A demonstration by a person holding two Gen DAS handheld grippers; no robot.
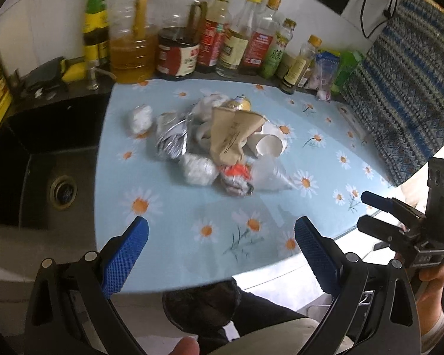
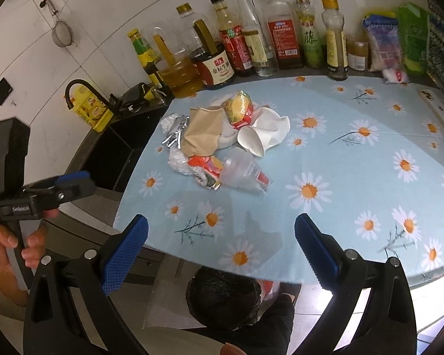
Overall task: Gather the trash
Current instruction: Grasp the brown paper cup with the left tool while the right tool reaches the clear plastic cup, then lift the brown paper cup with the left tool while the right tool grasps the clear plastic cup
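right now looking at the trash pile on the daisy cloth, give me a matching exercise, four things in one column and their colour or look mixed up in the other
Things:
1. paper cup
2. paper bag
3. foil wrapper
4. plastic cup

Looks:
A. crumpled, shiny silver
B. see-through, lying on its side
C. white, lying on its side
D. brown, creased

Pairs: 1-C, 2-D, 3-A, 4-B

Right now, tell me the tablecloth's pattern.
Light blue tablecloth with white, orange-centred daisies; clearest in the right wrist view.
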